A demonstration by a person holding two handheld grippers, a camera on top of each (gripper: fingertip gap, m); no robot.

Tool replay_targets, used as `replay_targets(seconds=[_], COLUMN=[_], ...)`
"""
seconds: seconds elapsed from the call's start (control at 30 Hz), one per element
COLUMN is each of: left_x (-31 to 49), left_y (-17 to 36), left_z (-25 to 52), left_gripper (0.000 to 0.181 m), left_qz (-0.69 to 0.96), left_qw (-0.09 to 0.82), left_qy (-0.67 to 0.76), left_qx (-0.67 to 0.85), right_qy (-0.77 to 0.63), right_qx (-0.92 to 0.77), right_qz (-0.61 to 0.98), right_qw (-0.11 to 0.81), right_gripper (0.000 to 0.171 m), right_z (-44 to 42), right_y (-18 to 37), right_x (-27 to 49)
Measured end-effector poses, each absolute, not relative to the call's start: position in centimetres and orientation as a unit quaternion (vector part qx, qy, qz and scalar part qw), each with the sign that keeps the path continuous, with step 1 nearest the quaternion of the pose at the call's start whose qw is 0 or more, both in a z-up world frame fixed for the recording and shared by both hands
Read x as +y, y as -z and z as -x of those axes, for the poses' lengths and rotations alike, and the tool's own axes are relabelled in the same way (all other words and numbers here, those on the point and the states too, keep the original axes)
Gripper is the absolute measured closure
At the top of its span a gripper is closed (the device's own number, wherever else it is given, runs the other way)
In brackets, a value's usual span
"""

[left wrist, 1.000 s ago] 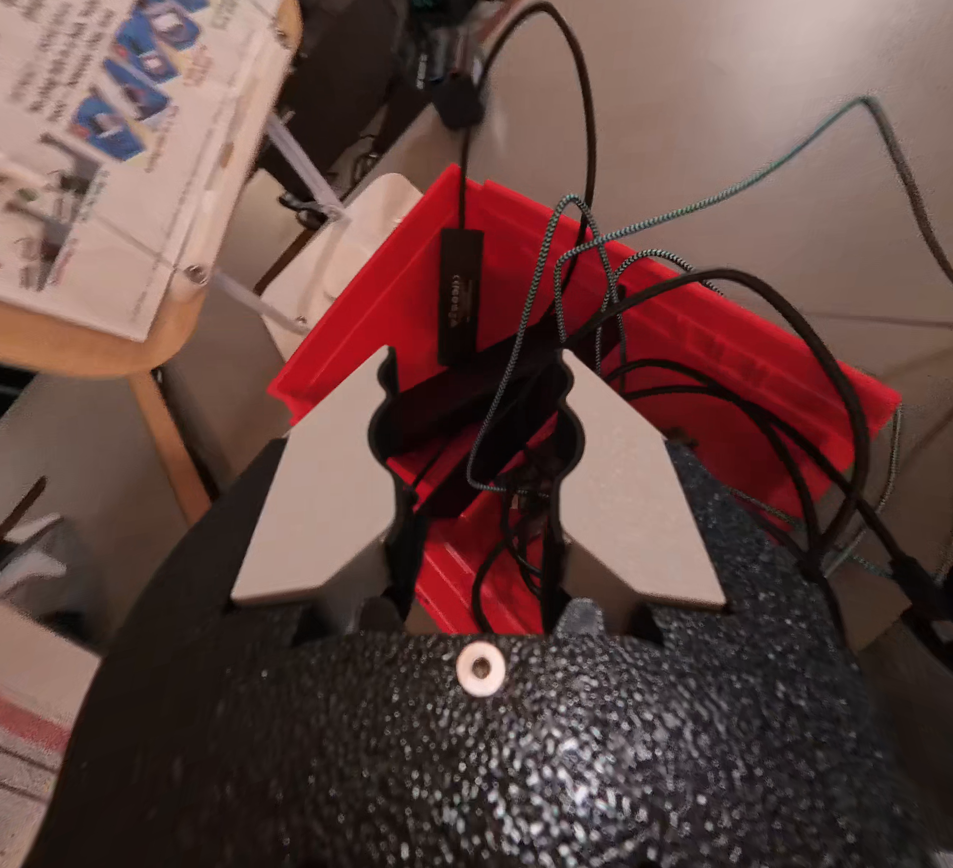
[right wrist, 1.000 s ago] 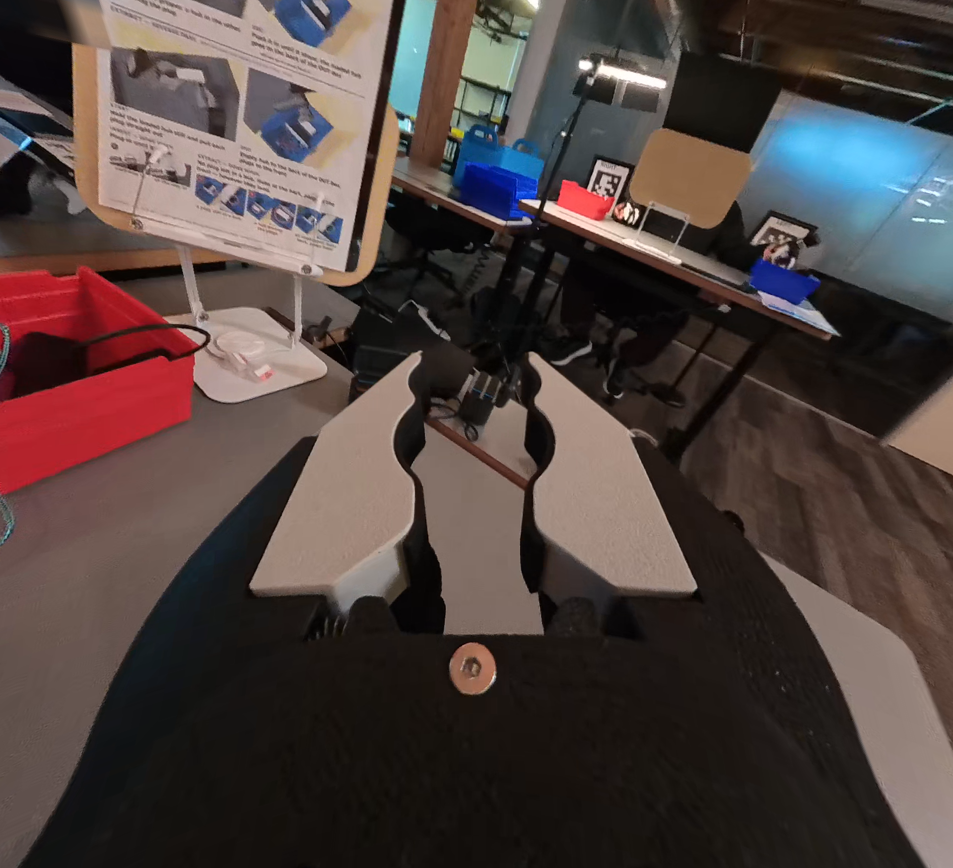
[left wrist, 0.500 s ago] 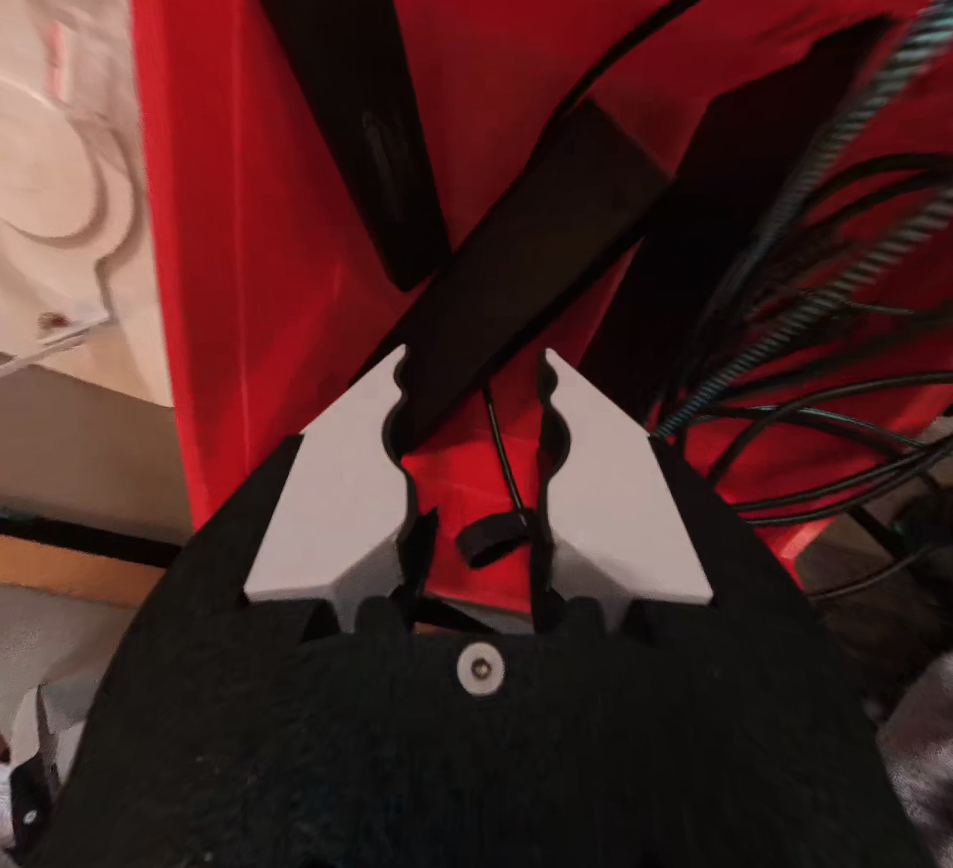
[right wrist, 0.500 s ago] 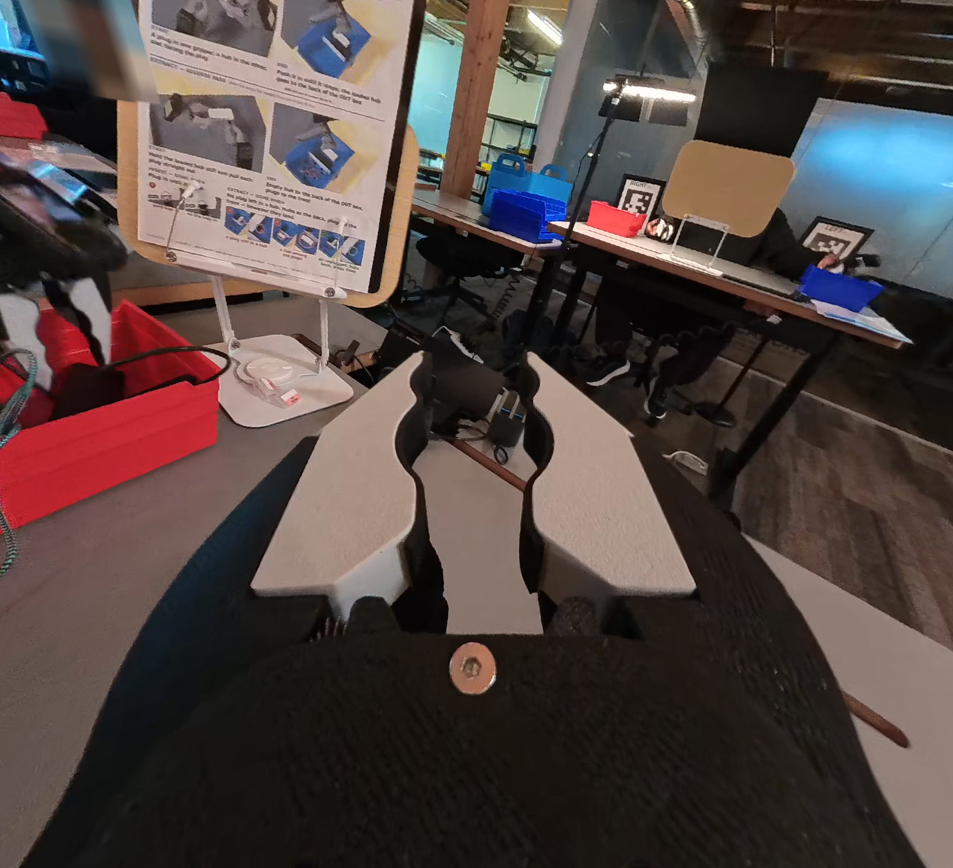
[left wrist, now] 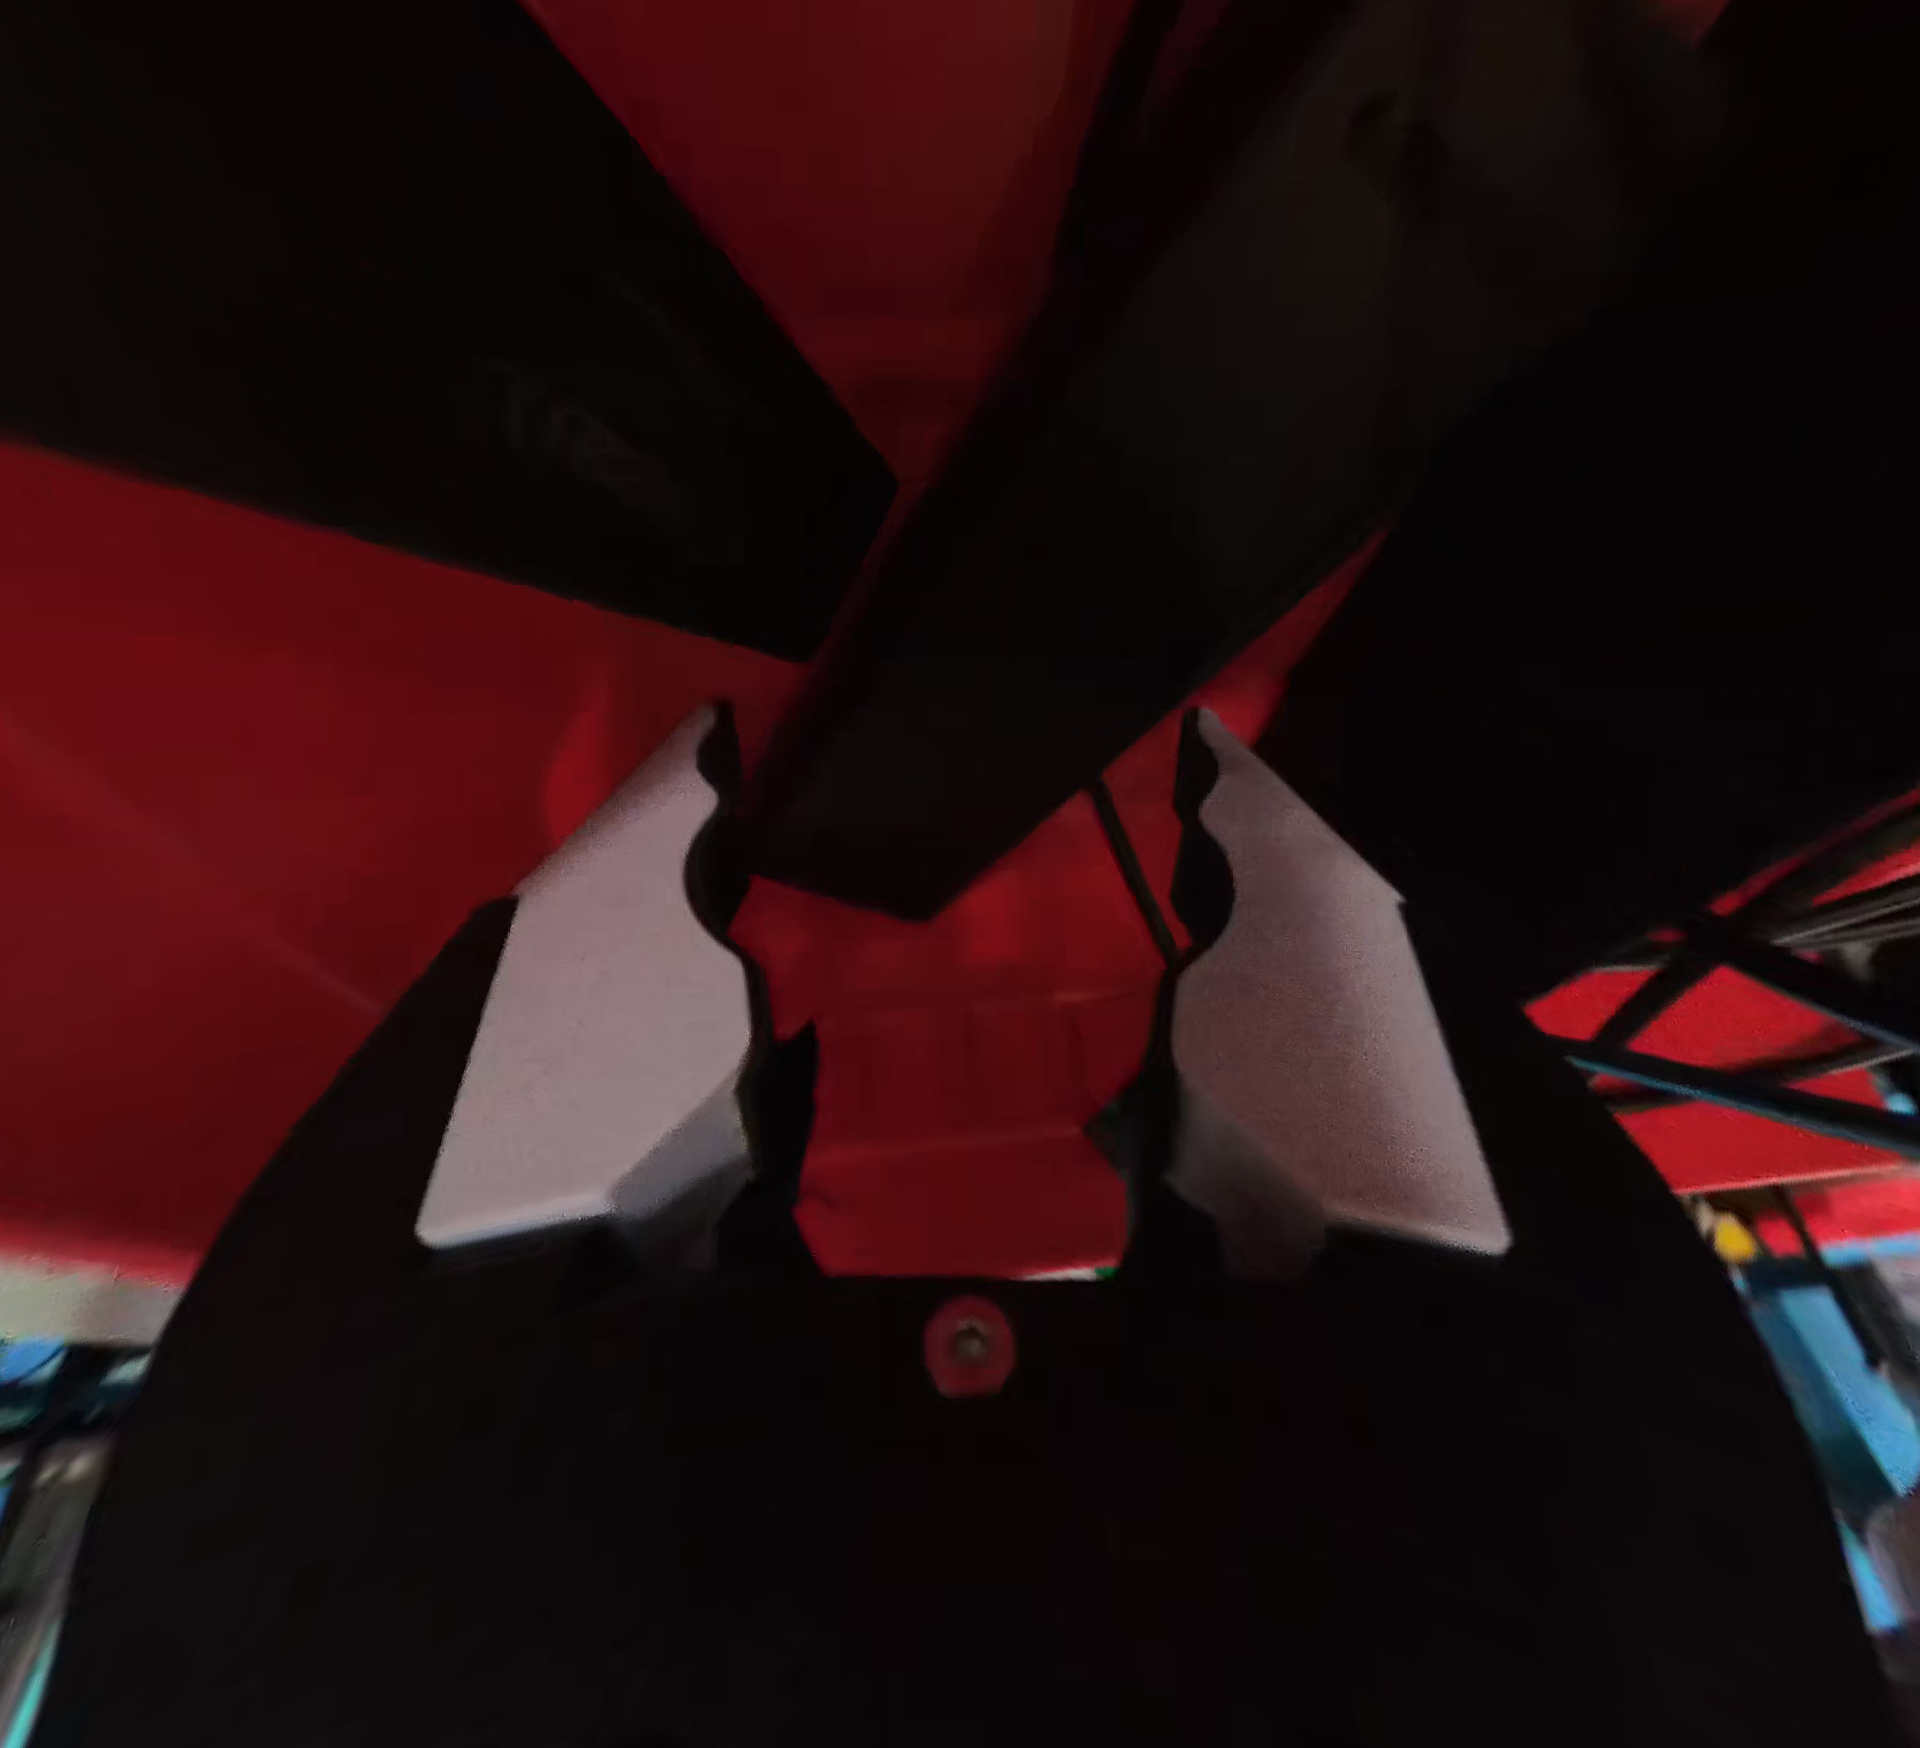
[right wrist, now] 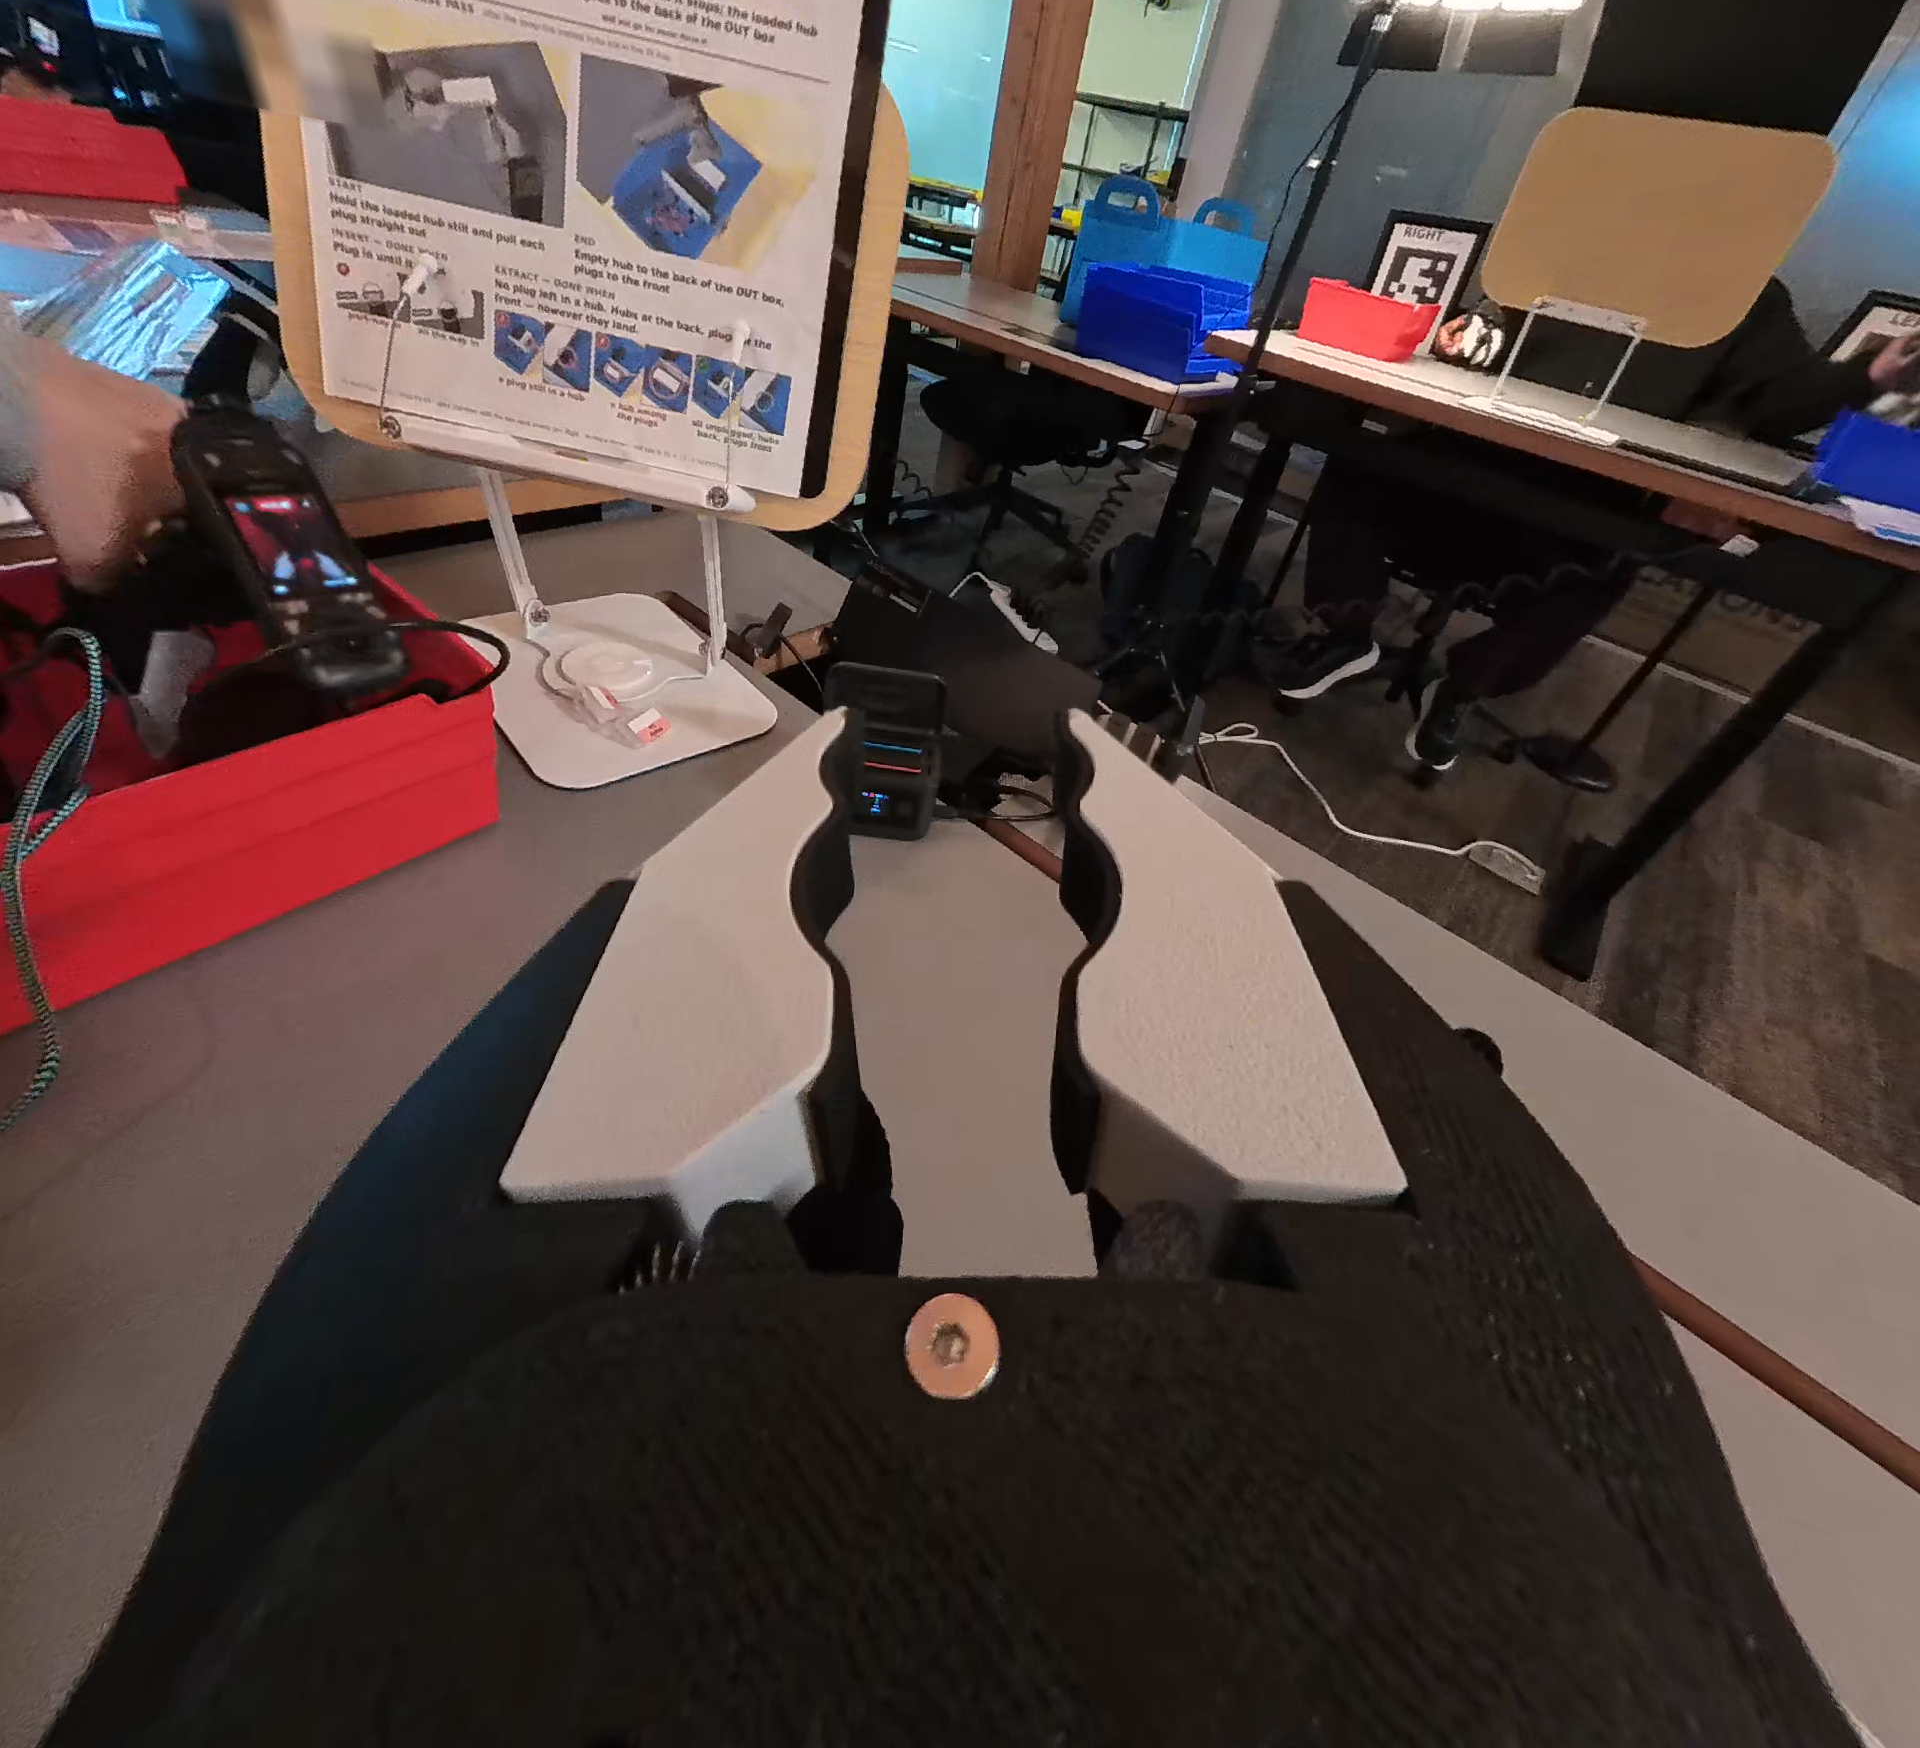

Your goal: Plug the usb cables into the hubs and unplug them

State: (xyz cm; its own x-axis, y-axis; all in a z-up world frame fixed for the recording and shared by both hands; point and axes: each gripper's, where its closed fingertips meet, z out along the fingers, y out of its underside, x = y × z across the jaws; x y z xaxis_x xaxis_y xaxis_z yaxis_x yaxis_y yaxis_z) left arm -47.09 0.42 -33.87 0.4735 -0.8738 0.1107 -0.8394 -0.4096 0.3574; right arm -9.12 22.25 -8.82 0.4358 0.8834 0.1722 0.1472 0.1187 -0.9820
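Note:
In the left wrist view my left gripper [left wrist: 956,716] is low inside the red bin [left wrist: 312,867] and open. The near end of a black USB hub [left wrist: 1143,451] lies between its fingers; the left finger is at the hub's edge, the right finger stands apart from it. A second black hub [left wrist: 416,296] lies to the left and a third dark one [left wrist: 1662,555] to the right. Black and braided cables [left wrist: 1714,1023] cross at the right. My right gripper [right wrist: 954,727] is open and empty above the grey table [right wrist: 312,1127].
In the right wrist view the red bin [right wrist: 260,825] sits at the left with the left gripper [right wrist: 281,555] and a hand in it. A braided cable [right wrist: 42,867] hangs over its side. An instruction board on a white stand [right wrist: 623,690] and a small black device [right wrist: 894,784] stand beyond. The tips of one gripper are about 50 cm away from the tips of the other.
My left gripper has dropped from above the bin down into it, closing in on the middle hub, with its fingers wider apart. My right gripper has shifted slightly and stays open.

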Motion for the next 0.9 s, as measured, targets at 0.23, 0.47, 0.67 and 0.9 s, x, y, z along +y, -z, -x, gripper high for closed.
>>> replay_targets(seconds=[0.23,0.47,0.67,0.9], left_x=[-0.1,1.0,1.5,0.1], left_y=[34.7,30.7,25.4,25.0], left_z=[49.1,47.8,45.7,45.7], left_gripper=[0.111,0.116,0.122,0.158], left_qz=[-0.809,-0.845,-0.820,-0.766], left_qw=[0.211,0.072,-0.090,-0.117], left_qy=[0.104,0.176,0.293,0.383], left_qx=[-0.539,-0.500,-0.484,-0.503], right_qy=[-0.296,-0.304,-0.321,-0.329], right_qx=[-0.441,-0.441,-0.440,-0.450], right_qz=[0.593,0.589,0.580,0.568], right_qw=[0.605,0.605,0.606,0.605], right_gripper=[0.136,0.136,0.136,0.136], right_z=[9.1,8.6,8.5,8.8], right_y=[9.1,8.9,8.4,8.1], right_x=[22.4,22.3,21.9,20.9])
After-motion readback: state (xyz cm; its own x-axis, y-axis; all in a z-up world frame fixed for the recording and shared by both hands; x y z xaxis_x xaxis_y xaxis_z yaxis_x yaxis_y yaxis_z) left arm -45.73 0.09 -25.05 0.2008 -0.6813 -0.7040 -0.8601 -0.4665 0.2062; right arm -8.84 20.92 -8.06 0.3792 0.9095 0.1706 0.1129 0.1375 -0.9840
